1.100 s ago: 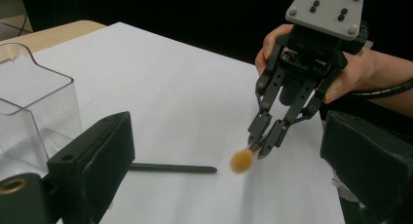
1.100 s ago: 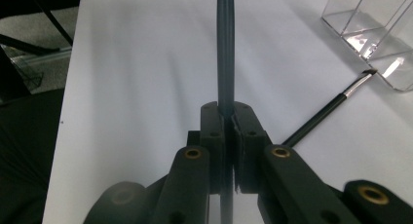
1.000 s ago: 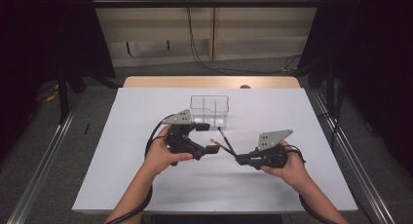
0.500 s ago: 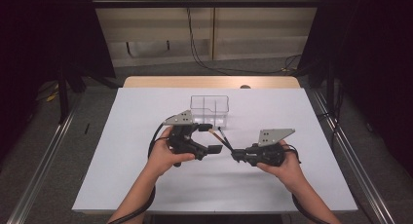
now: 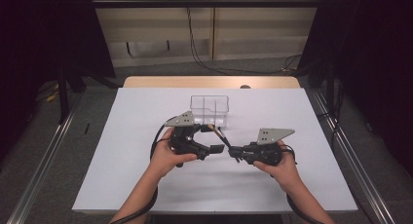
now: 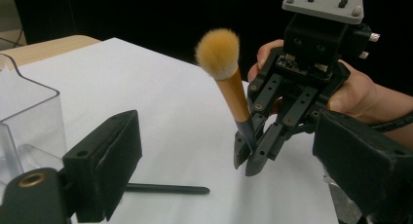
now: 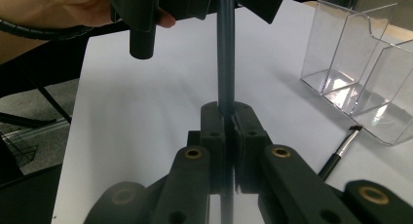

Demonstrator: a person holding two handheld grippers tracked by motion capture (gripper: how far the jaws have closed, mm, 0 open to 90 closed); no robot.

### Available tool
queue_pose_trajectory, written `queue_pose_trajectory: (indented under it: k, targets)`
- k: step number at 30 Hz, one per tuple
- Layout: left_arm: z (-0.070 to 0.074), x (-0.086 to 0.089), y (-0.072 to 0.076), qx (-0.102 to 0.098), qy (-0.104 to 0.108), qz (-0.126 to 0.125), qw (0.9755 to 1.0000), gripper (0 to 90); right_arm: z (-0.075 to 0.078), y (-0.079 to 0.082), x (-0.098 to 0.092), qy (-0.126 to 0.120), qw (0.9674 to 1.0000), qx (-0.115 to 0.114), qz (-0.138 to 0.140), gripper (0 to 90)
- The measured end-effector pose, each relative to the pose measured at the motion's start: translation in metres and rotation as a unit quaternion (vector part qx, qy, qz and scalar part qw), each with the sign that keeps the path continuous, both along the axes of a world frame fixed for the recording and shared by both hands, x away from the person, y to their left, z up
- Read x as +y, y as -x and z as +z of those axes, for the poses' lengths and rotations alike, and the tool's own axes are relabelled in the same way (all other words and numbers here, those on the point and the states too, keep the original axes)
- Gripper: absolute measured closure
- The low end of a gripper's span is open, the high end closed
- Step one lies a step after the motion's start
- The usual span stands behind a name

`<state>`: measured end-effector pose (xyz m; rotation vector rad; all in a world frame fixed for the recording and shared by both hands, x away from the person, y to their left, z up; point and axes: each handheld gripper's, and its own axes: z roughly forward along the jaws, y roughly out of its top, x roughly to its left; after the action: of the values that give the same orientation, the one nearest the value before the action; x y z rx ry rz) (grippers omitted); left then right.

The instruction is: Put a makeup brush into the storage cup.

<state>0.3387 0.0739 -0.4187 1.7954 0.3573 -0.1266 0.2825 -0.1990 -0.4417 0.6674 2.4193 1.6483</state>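
Observation:
A makeup brush [image 6: 233, 90] with an orange handle and a fluffy tan head stands tilted upward. My right gripper [image 6: 246, 160] [image 7: 226, 112] [image 5: 233, 150] is shut on its dark lower handle [image 7: 225, 63]. My left gripper [image 5: 210, 138] [image 6: 225, 151] faces it from the left. Its jaws are wide apart and have just been closing a little. The brush [image 5: 218, 134] rises in the gap between them and neither pad touches it. A thin black brush [image 6: 165, 188] [image 7: 340, 155] lies flat on the white table [image 5: 146, 185].
A clear plastic organiser [image 5: 210, 108] [image 7: 363, 63] [image 6: 27, 119] with compartments stands just behind the grippers. White sheet stretches to both sides and to the front edge. Metal rails [image 5: 44, 156] run along both sides of the table.
The left gripper's jaws have narrowed slightly around the upright brush. Both hands stay where they were, and the right gripper still holds the brush.

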Motion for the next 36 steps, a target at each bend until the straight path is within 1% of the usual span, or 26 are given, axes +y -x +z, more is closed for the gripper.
queue_pose_trajectory:
  k: [4,7,10,12,13,15,16,19,20,21,22,26,29,30,31,32,33,34,36]
  targets:
    - [0.0,0.0,0.0,-0.001,0.004,0.001,1.0,13.3,0.0,0.0,0.001,-0.009,0.9999,-0.001,-0.008,85.1]
    - [-0.001,0.0,0.0,0.0,0.007,0.002,1.0,16.1,0.0,0.0,0.002,-0.011,0.9999,-0.002,-0.012,85.1]
    - [-0.002,0.0,-0.001,0.01,0.011,0.001,0.9999,20.6,0.0,0.0,0.002,-0.014,0.9998,-0.003,-0.015,85.1]
    - [-0.003,0.0,-0.001,0.012,0.012,0.0,0.9999,26.7,0.0,0.0,0.002,-0.016,0.9996,-0.006,-0.021,85.1]
    - [-0.003,0.0,-0.001,0.014,0.013,-0.001,0.9998,28.2,0.001,0.0,0.002,-0.021,0.9995,-0.004,-0.023,85.1]
    - [-0.004,-0.001,0.0,0.01,0.015,0.001,0.9998,35.8,0.002,0.0,0.002,-0.026,0.9993,-0.006,-0.028,85.1]
    - [-0.004,-0.002,0.0,0.011,0.018,0.002,0.9998,37.8,0.002,0.0,0.002,-0.026,0.9992,-0.006,-0.028,85.1]
    - [-0.006,-0.003,-0.001,0.016,0.031,0.003,0.9994,49.0,0.001,0.0,0.004,-0.024,0.9993,-0.006,-0.03,85.1]
    - [-0.006,-0.003,-0.001,0.019,0.036,0.006,0.9991,50.8,0.001,0.0,0.004,-0.024,0.9992,-0.006,-0.03,85.1]
    - [-0.006,-0.003,-0.001,0.024,0.044,0.002,0.9987,52.8,0.0,0.0,0.004,-0.023,0.9992,-0.007,-0.031,85.1]
    - [-0.007,-0.004,-0.001,0.023,0.045,0.001,0.9987,54.2,0.0,0.0,0.004,-0.023,0.9992,-0.007,-0.033,85.1]
    - [-0.008,-0.005,0.001,0.022,0.042,0.0,0.9989,59.5,-0.001,0.0,0.005,-0.025,0.9991,-0.003,-0.035,85.1]
    - [-0.01,-0.007,0.001,0.023,0.043,-0.003,0.9988,66.0,-0.003,0.0,0.008,-0.021,0.9993,-0.001,-0.031,85.0]
    - [-0.01,-0.007,0.001,0.027,0.044,-0.005,0.9986,69.1,-0.004,0.0,0.009,-0.021,0.9994,0.001,-0.03,85.0]
    - [-0.011,-0.007,0.002,0.026,0.044,-0.001,0.9987,71.1,-0.004,0.0,0.01,-0.019,0.9994,0.001,-0.029,85.0]
    - [-0.011,-0.007,0.001,0.028,0.046,0.003,0.9986,73.7,-0.005,0.0,0.011,-0.02,0.9994,0.001,-0.029,85.0]
    - [-0.011,-0.005,0.001,0.031,0.043,0.006,0.9986,77.4,-0.005,0.0,0.011,-0.022,0.9994,0.001,-0.029,84.9]
    - [-0.012,-0.005,0.001,0.034,0.046,0.005,0.9984,78.8,-0.005,0.0,0.011,-0.022,0.9994,0.001,-0.028,84.9]
    - [-0.012,-0.005,0.001,0.03,0.048,0.003,0.9984,79.5,-0.005,0.0,0.013,-0.023,0.9994,0.003,-0.027,84.8]
